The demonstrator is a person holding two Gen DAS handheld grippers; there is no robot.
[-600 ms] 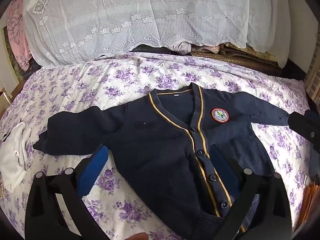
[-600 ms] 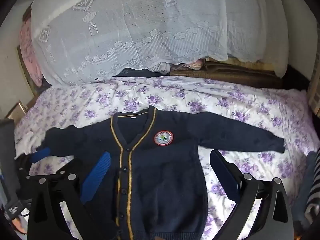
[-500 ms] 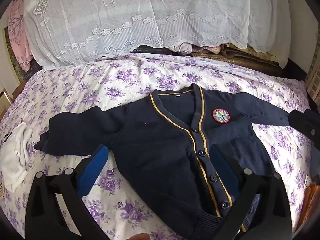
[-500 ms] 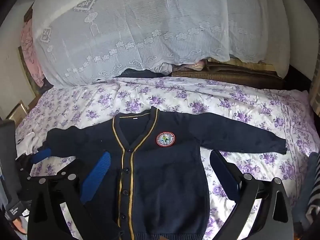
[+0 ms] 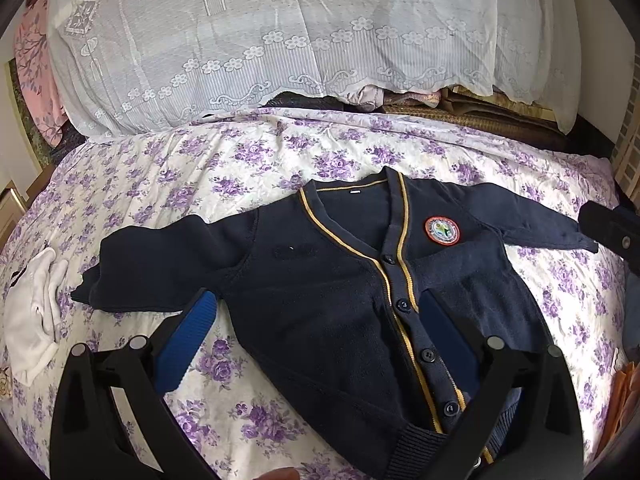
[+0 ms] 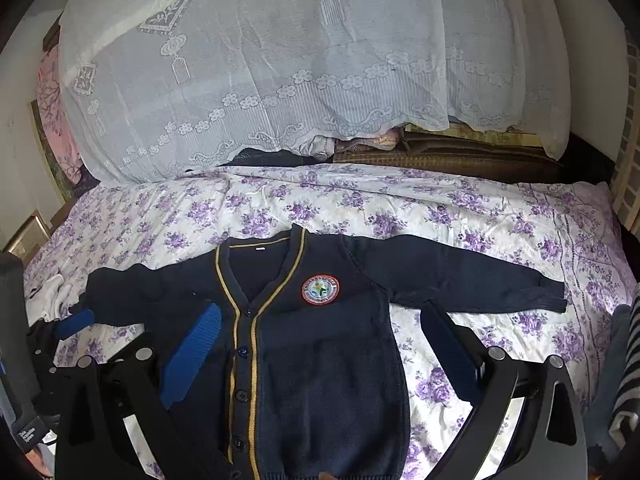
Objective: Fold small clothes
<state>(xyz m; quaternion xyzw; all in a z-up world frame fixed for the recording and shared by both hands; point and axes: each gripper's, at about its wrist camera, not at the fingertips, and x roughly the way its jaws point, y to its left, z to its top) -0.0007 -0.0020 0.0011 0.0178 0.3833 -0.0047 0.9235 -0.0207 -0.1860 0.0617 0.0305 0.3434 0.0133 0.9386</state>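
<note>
Navy cardigan [image 5: 328, 320], knitted, with yellow piping along the V-neck and button band. Dark navy buttons [image 5: 428, 355]. Round badge [image 5: 441, 230] on the chest: red-orange ring, white band, green and blue middle. White bedsheet [image 5: 200, 168] printed all over with purple roses. White lace cloth [image 5: 280, 32] behind, with flower borders, scrolls and lantern motifs. Pink fabric [image 5: 34, 64] with a dark branch pattern at far left. White garment [image 5: 32, 320] on the sheet, left of the cardigan. Brown woven material [image 6: 440, 158] under the lace edge. Black gripper frames, bright blue ribbed pad [image 5: 188, 336] on the left finger. Striped dark-and-white cloth [image 6: 628, 368] at right edge.
</note>
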